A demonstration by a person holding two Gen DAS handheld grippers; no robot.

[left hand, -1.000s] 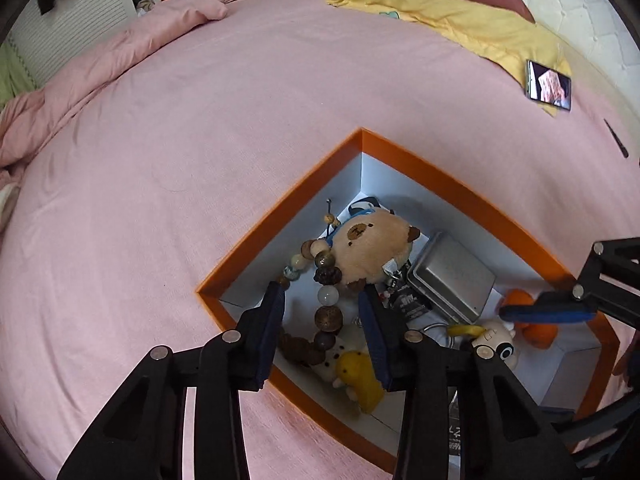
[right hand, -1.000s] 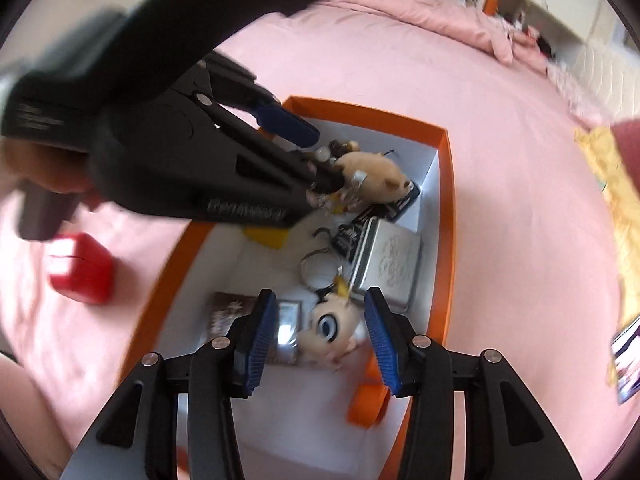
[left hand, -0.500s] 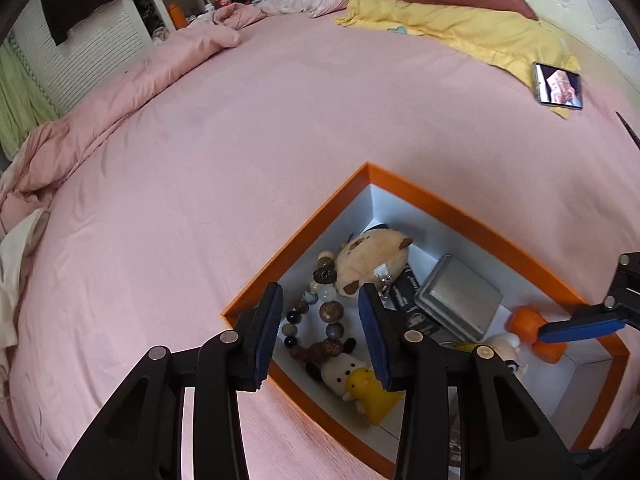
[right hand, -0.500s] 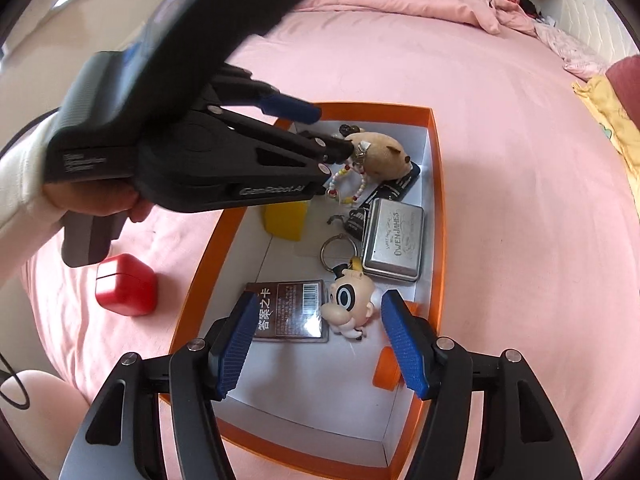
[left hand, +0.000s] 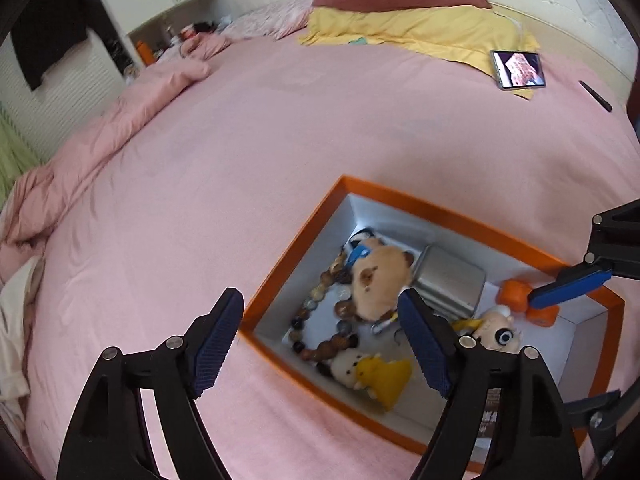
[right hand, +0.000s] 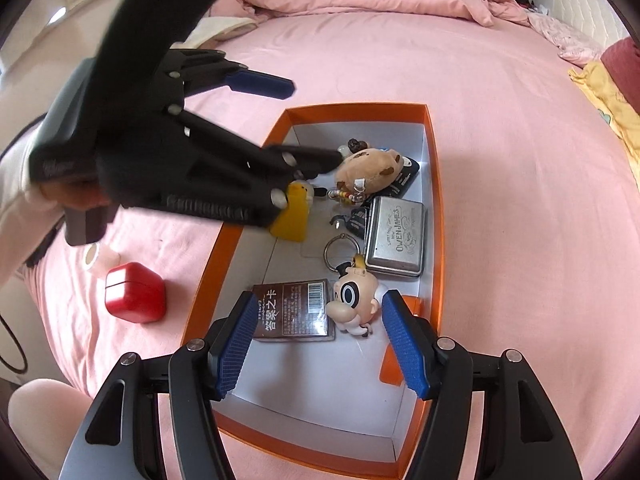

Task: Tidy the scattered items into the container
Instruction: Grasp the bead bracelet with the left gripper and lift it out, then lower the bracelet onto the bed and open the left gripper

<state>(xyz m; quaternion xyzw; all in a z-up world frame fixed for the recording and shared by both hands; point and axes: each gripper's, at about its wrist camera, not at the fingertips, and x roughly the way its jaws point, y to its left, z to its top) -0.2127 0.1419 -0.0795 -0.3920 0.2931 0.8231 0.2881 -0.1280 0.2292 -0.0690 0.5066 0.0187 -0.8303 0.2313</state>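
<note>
An orange box (left hand: 293, 250) with a white inside lies on the pink bed. In it are a bead bracelet (left hand: 326, 278), a brown plush bear (left hand: 380, 280), a silver tin (left hand: 452, 280) and a yellow plush (left hand: 384, 376). My left gripper (left hand: 320, 344) hovers over the box's near corner with its jaws opening and nothing between the pads. My right gripper (right hand: 320, 344) is open above the box (right hand: 360, 109), over a cartoon-head keychain (right hand: 354, 300) and a brown card pack (right hand: 294, 312), touching neither. The left gripper (right hand: 296, 120) also shows there, held by a hand.
A red cube-shaped case (right hand: 134, 292) and a small white cap (right hand: 94, 256) lie on the bed left of the box. A phone (left hand: 518, 69) rests by the yellow pillow (left hand: 420, 28). A rumpled pink duvet (left hand: 100, 136) runs along the far left.
The left jaws spread wide and the bead bracelet they held now lies in the box. The right jaws let go of the cartoon-head keychain. Both grippers rose a little.
</note>
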